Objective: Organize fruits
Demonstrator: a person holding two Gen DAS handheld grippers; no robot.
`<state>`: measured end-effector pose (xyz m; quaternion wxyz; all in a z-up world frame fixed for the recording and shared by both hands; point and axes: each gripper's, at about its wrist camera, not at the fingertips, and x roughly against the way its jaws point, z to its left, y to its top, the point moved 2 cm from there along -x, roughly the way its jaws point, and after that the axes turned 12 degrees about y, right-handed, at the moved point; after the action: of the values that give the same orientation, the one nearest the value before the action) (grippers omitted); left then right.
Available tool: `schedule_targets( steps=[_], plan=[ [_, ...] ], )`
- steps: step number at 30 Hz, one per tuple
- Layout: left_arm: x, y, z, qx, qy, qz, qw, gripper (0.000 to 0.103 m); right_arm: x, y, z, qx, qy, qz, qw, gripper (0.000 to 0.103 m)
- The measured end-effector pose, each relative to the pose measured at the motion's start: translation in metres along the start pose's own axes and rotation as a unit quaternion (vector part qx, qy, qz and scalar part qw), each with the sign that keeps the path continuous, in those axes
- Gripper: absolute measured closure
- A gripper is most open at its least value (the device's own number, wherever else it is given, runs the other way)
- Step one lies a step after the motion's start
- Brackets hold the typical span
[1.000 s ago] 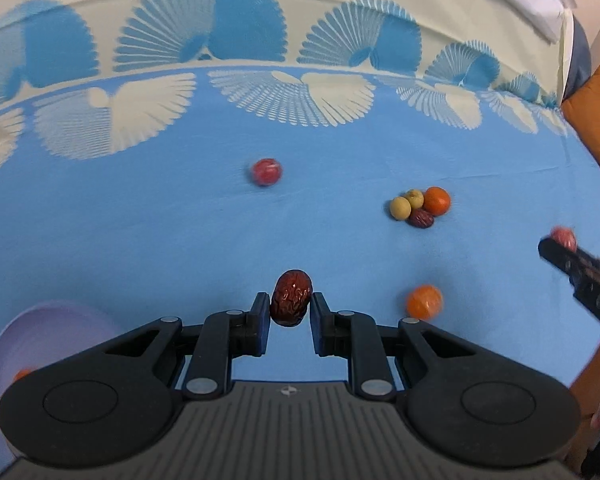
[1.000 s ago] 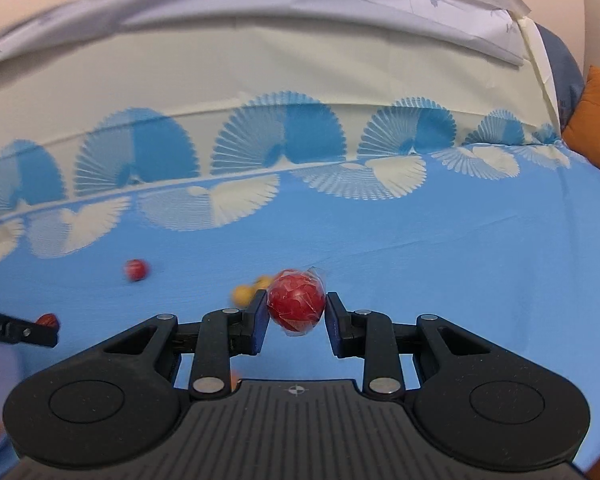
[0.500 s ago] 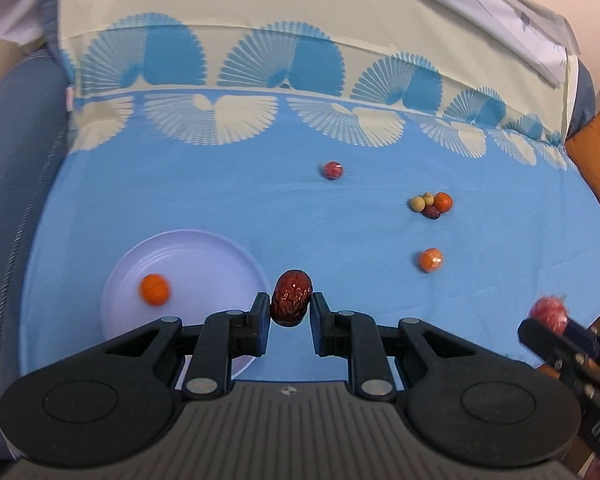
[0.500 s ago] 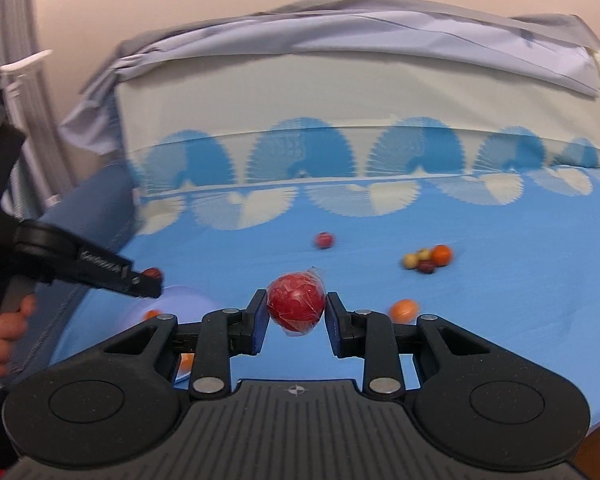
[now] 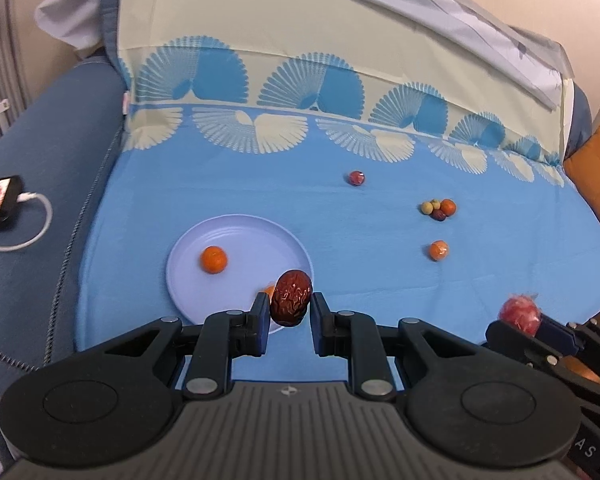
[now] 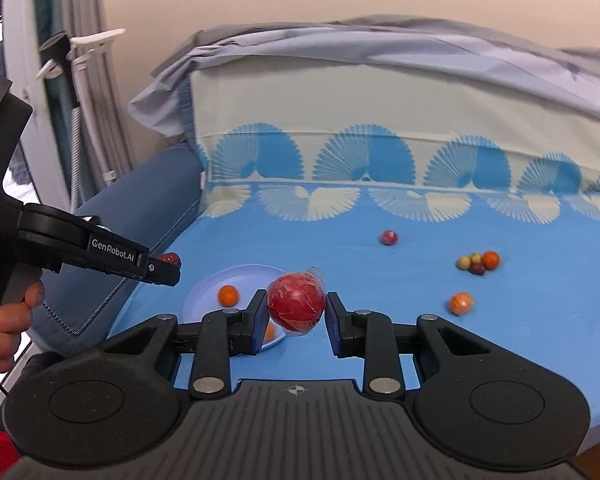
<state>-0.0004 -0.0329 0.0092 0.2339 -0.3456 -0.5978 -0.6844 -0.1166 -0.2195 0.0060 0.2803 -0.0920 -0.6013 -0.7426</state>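
Blue cloth [image 5: 380, 280] with a fan pattern covers a sofa seat, and the left wrist view looks down over it. Near the cloth's left edge lies a pale purple plate [image 5: 188, 276] holding a mandarin [image 5: 214, 259], with a second orange fruit half hidden behind the left gripper [image 5: 286, 307], whose jaws are clamped narrowly on a wrinkled red date [image 5: 291, 298]. Toward the right edge sit a cluster of small fruits [image 5: 438, 210], a wrapped orange fruit [image 5: 438, 250] and, farther back, a lone red fruit [image 5: 356, 178].

From the right wrist view, the right gripper [image 6: 296, 309] pinches a red fruit in clear wrap [image 6: 296, 306], jaws set a little apart around it. The plate [image 6: 204, 300] lies just beyond, at the cloth's left edge.

Both fruits look bound for the plate. Done well, each gripper should drop low over a bare part of the plate before letting go, one at a time, so the round fruits neither roll off nor knock the mandarin.
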Motion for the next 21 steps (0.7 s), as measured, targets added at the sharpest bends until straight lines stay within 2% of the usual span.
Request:
schedule_targets(
  steps=[10, 21],
  plan=[
    [0.022, -0.017, 0.026, 0.016, 0.004, -0.021, 0.9996, 0.08, 0.006, 0.004, 0.032, 0.043, 0.009, -0.005, 0.999, 0.071],
    [0.029, -0.02, 0.037, 0.029, 0.006, -0.031, 0.9991, 0.08, 0.009, 0.003, 0.04, 0.054, 0.01, -0.006, 0.998, 0.071]
  ],
)
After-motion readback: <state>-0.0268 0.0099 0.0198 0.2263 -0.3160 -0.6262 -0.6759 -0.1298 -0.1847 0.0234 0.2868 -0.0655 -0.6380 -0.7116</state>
